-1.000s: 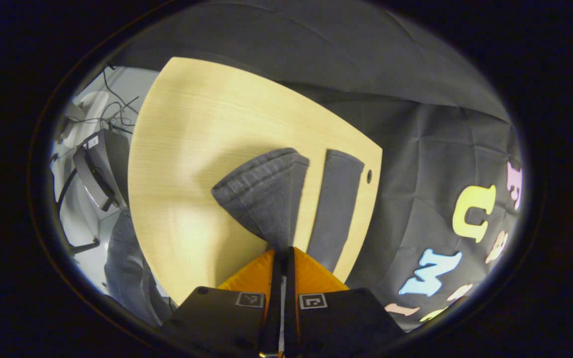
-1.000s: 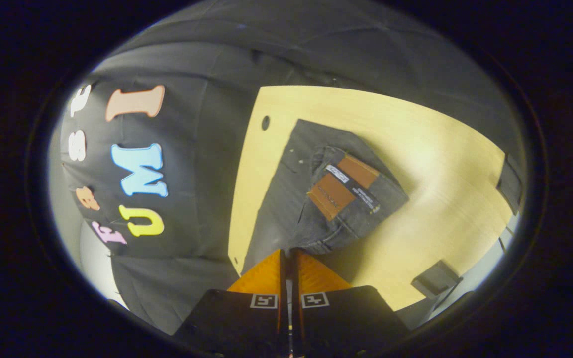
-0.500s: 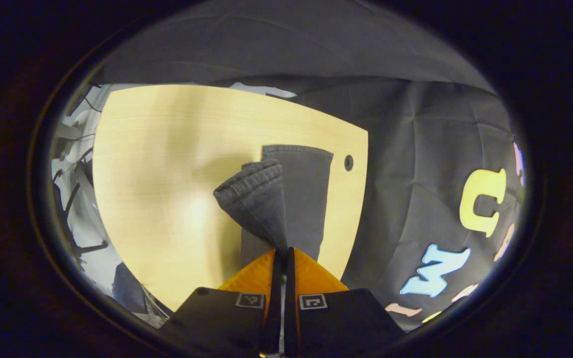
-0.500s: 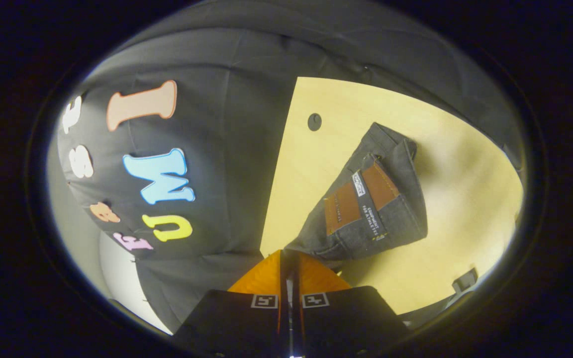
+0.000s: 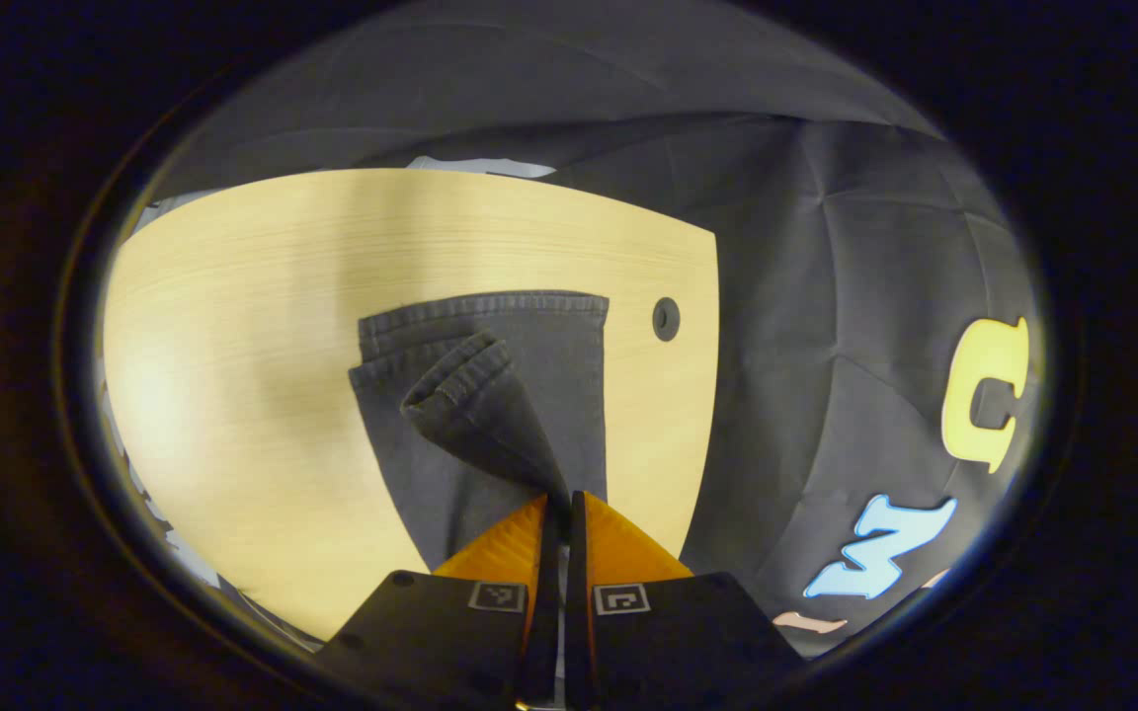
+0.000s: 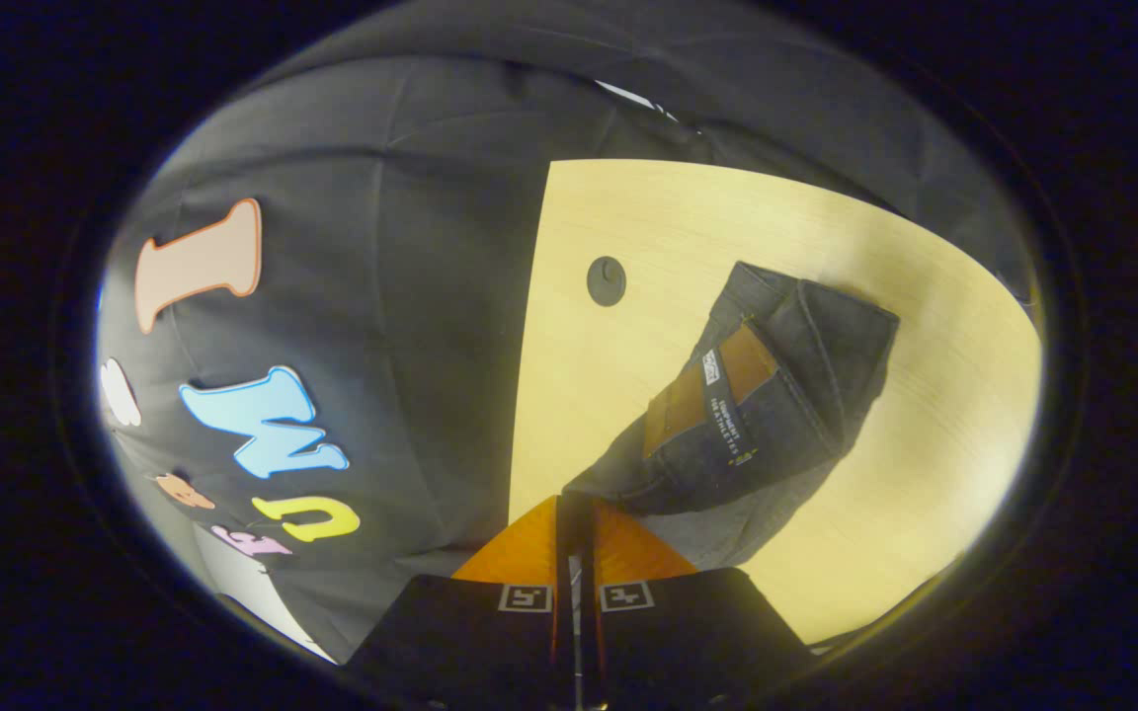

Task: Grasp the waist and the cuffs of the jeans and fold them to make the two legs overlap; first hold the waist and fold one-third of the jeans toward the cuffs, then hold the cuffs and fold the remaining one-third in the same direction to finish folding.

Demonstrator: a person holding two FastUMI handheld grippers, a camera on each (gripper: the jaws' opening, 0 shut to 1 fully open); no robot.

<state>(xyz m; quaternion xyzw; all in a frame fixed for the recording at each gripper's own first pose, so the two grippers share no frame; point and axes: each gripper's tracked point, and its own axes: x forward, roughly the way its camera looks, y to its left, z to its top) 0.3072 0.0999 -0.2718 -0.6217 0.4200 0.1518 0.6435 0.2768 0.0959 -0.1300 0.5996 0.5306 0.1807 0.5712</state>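
Observation:
Dark grey jeans lie on a light wooden table (image 5: 263, 267). In the left gripper view my left gripper (image 5: 557, 509) is shut on a raised cuff (image 5: 475, 400), which hangs just above the other leg (image 5: 529, 336) lying flat below it. In the right gripper view my right gripper (image 6: 577, 513) is shut on the waist (image 6: 747, 415), lifted and folded over, with a brown patch (image 6: 697, 390) and a dark tag showing on the denim.
A round cable hole (image 5: 666, 318) sits in the table near its edge by the cloth wall, and the same hole (image 6: 606, 280) appears in the right gripper view. The table (image 6: 925, 326) stretches wide beyond the jeans on the side away from the wall.
My left gripper has carried the cuff over the other leg, so the two legs now overlap. My right gripper has swung the waist over toward the wall side of the table.

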